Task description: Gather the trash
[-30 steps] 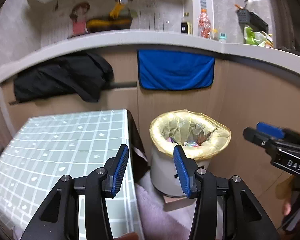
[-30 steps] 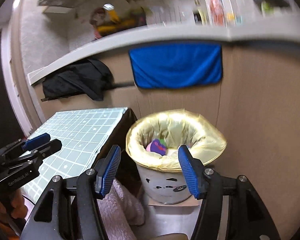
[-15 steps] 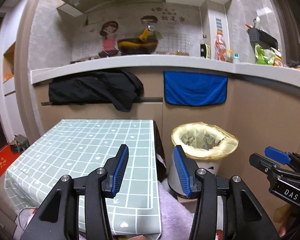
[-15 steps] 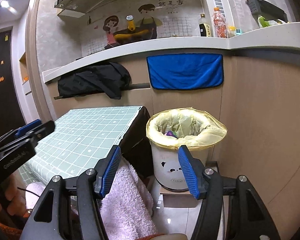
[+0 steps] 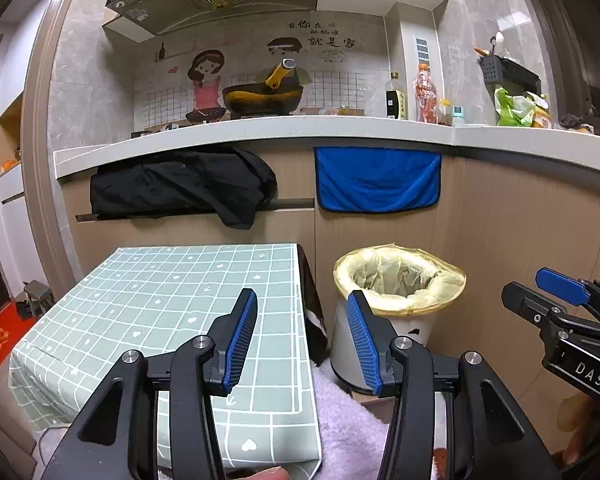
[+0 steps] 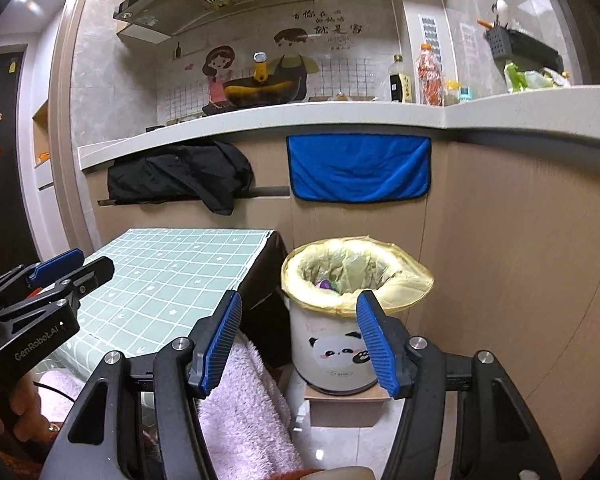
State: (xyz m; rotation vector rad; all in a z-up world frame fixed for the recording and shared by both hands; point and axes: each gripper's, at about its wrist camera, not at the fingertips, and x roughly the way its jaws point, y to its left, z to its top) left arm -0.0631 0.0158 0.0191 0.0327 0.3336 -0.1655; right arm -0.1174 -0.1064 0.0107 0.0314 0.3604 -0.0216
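Standing on the floor by the wooden cabinet is the round white panda bin with a yellow plastic bag (image 6: pixel 340 344), and some colourful trash (image 6: pixel 326 285) lies inside it. The left gripper (image 5: pixel 302 338) is spread wide with nothing between its blue pads. The right gripper (image 6: pixel 300 344) is spread wide and empty too. Beside the bin is the table with a green checked cloth (image 5: pixel 171 304).

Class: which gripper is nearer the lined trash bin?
Right. The right gripper faces the trash bin almost head-on; the left gripper sits off to its left, over the checked tablecloth.
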